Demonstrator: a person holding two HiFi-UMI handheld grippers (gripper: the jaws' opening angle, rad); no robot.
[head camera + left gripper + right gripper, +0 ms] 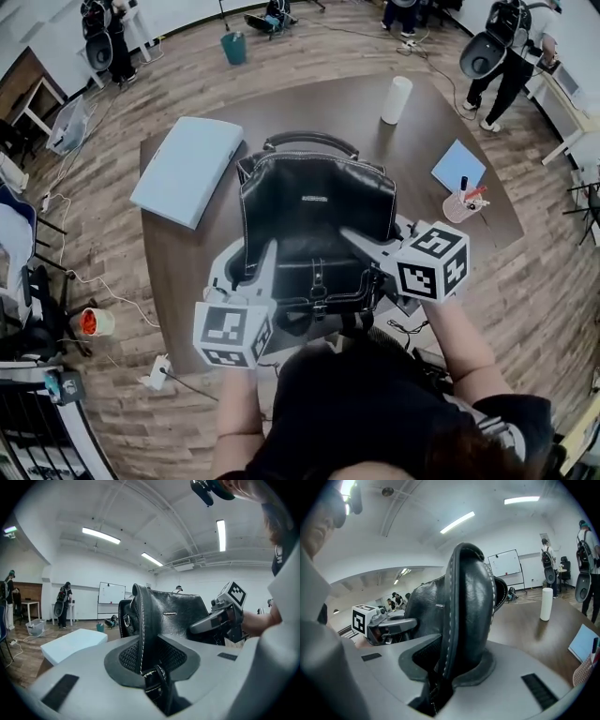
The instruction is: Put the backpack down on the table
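We log one black backpack [314, 211], upright over the worktop [309, 108], left hand-held gripper [149, 654] clamped on its left edge, right hand-held gripper [457, 665] clamped on its right edge, white cylinder [396, 99] behind backpack, pale slab [186, 169] left of backpack.

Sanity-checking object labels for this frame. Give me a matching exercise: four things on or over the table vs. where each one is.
Things:
1. backpack
2. white cylinder
3. pale blue box
4. pen cup

Places:
A. beside the blue notebook, on the right in the head view
B. lying flat at the left corner of the table
C. clamped by the left gripper and the right gripper
D. standing upright on the table's far side

Pairs: 1-C, 2-D, 3-B, 4-A
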